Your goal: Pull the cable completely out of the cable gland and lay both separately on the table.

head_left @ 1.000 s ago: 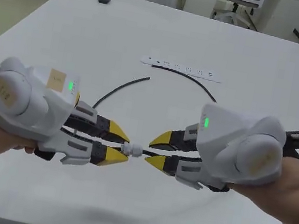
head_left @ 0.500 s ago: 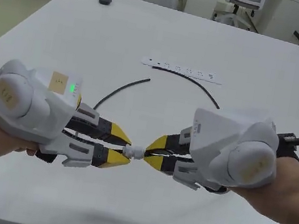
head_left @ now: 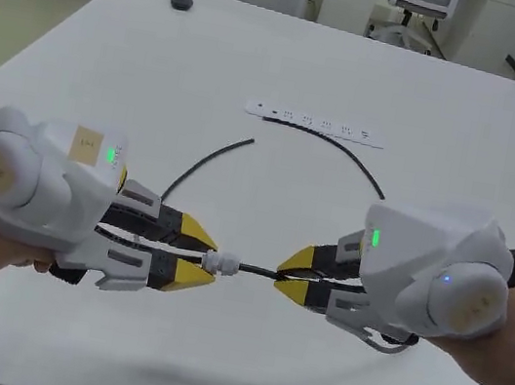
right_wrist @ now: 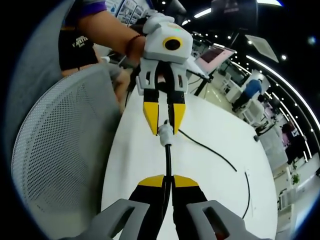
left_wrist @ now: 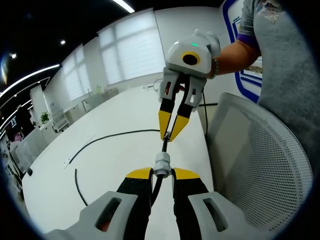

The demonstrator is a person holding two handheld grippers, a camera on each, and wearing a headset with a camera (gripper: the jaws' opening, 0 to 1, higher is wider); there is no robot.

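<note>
on table beyond, power strip; left tongs pinch gland, right tongs cable.

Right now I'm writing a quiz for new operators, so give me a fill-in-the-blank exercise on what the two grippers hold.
1. The left gripper is shut on the white ___.
2. The right gripper is shut on the black ___ that sticks out of it.
3. The jaw tips of both grippers are ___ in colour.
4. Farther back on the table lies a white ___.
Missing words: cable gland; cable; yellow; power strip.
</note>
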